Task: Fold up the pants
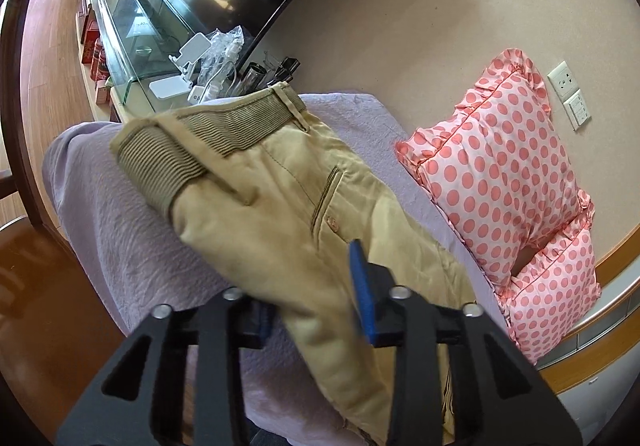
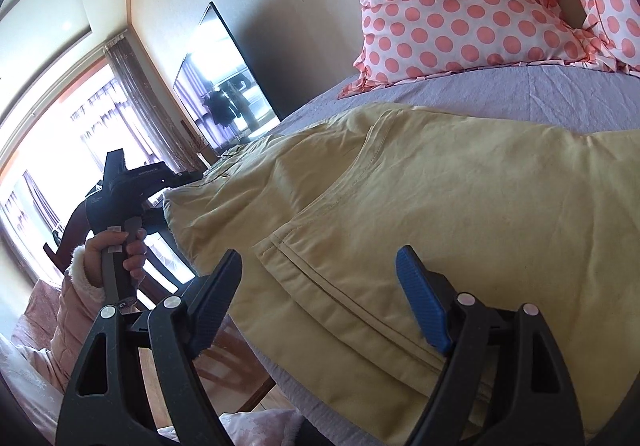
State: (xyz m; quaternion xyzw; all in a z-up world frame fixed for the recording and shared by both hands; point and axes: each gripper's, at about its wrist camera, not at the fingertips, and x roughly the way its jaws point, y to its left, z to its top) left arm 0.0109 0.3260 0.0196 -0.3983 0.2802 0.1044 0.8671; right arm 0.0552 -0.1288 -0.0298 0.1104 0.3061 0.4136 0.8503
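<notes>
A lavender bedspread [image 1: 120, 230] covers the bed and carries everything else; it shows again in the right wrist view as the purple sheet running under the pillows. On it lie the khaki pants [image 1: 288, 214], folded over on themselves, with the ribbed elastic waistband [image 1: 172, 162] at the far end towards the glass cabinet [image 1: 128, 22] and the legs running back towards the cameras; in the right wrist view the pants [image 2: 440, 198] spread wide across the bed, a stitched hem edge lying between the fingers of that tool. Two pink polka-dot pillows [image 1: 508, 166] stand against the beige wall beside the pants, apart from them. A large dark television [image 2: 228, 78] hangs on the wall beyond the bed. The left gripper [image 1: 316, 310] has khaki cloth passing between its blue pads, which stand close on either side of it, so it is clamped on a fold of the pants near the back pocket [image 1: 328, 190]; from the right wrist view the same tool [image 2: 132, 190] shows at the pants' edge, held by the person's hand [image 2: 116, 250]. The right gripper [image 2: 320, 302] is spread wide, its fingers straddling the hem end of the pants without pinching the cloth. A wall socket [image 1: 564, 80] sits above the pillows.
</notes>
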